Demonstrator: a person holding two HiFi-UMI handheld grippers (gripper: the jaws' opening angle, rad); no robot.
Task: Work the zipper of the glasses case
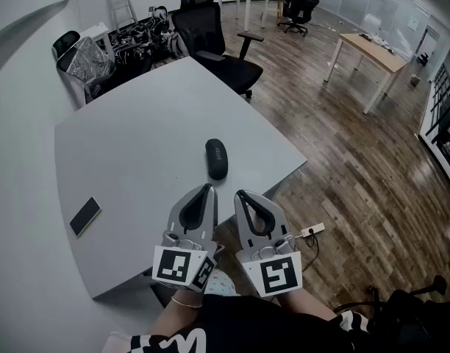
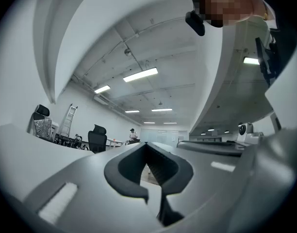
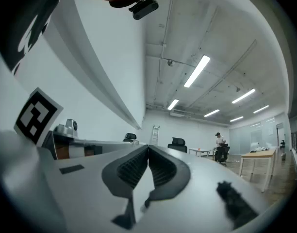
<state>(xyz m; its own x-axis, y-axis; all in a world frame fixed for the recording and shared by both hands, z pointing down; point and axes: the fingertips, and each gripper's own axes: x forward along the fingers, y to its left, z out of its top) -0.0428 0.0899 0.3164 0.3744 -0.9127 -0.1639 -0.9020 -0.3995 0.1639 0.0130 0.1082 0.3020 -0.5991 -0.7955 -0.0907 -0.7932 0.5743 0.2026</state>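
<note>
We look down on a pale grey desk (image 1: 129, 145) with a dark, oval, zip-up glasses case (image 1: 217, 158) lying flat near its front edge. The case sits just ahead of both tools and touches neither. Our left claw (image 1: 207, 188) hovers over the front of the desk, pointing at the near end of the case. In the left gripper view its jaws meet at the tips (image 2: 146, 143) with nothing between them. Our right claw (image 1: 241, 194) hangs just beside it, at the desk's edge, a little to the right of the case. Its jaws also meet at the tips (image 3: 148, 147) and hold nothing. Each tool carries a cube with black and white square markers at its rear. A dark phone (image 1: 85, 216) lies flat on the desk, well apart to the left. A black office chair (image 1: 214, 39) stands at the far side of the desk. On the wooden floor (image 1: 357, 168) to the right lies a white power strip (image 1: 312, 231), and a light wooden table (image 1: 372, 54) stands farther off.
</note>
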